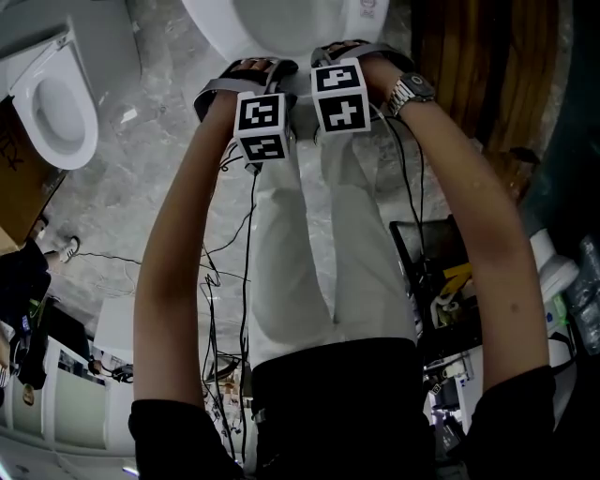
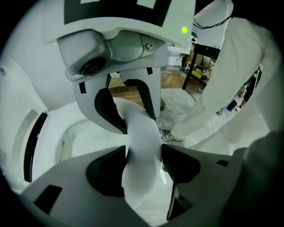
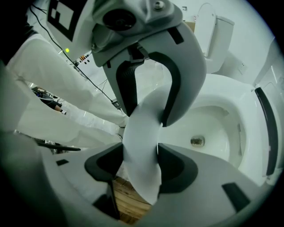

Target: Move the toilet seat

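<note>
The white toilet seat (image 2: 140,133) runs as a curved band between both pairs of jaws, raised above the open bowl (image 3: 208,128). My left gripper (image 2: 143,170) has its black pads against both sides of the seat's rim. My right gripper (image 3: 141,166) clamps the same rim (image 3: 142,133) close beside it. Each gripper view shows the other gripper facing it: the right gripper (image 2: 131,108) and the left gripper (image 3: 148,116). In the head view both sit side by side, left gripper (image 1: 251,67) and right gripper (image 1: 339,47), at the front edge of the toilet (image 1: 262,23).
A second toilet (image 1: 56,103) stands at the left on the marble floor, with a cardboard box (image 1: 19,178) near it. Cables (image 1: 225,272) trail across the floor by the person's legs. Wooden panelling (image 1: 469,66) rises at the right, above a cluttered stand (image 1: 441,281).
</note>
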Demonstrator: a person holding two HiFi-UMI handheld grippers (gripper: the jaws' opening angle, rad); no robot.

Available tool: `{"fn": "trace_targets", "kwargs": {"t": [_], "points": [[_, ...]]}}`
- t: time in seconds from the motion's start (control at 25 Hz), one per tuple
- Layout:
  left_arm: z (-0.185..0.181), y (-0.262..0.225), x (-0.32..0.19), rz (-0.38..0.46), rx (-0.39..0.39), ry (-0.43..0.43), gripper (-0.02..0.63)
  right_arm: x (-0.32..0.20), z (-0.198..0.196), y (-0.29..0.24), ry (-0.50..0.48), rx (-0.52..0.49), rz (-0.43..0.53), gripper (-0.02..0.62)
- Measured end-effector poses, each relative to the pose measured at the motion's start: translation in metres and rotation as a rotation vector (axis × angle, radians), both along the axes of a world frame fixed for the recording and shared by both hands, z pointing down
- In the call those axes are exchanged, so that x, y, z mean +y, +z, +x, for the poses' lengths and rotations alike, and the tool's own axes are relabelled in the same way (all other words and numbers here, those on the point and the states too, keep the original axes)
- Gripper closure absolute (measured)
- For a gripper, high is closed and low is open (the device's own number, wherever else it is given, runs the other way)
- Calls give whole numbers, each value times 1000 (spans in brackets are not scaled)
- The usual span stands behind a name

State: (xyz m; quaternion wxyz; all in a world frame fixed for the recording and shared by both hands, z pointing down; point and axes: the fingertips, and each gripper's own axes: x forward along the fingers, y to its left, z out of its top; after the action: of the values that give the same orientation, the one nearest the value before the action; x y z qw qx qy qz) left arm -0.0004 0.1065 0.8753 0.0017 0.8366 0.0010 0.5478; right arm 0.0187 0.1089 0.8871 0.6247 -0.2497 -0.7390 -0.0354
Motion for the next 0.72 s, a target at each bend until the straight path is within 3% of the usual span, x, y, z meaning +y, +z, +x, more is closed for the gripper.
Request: {"fn": "trace_targets", "kwargs": {"t": [0.72], "points": [[-3,-36,-3,209,-16,-28,336,-4,-4,-44,9,2,-48,344]]}}
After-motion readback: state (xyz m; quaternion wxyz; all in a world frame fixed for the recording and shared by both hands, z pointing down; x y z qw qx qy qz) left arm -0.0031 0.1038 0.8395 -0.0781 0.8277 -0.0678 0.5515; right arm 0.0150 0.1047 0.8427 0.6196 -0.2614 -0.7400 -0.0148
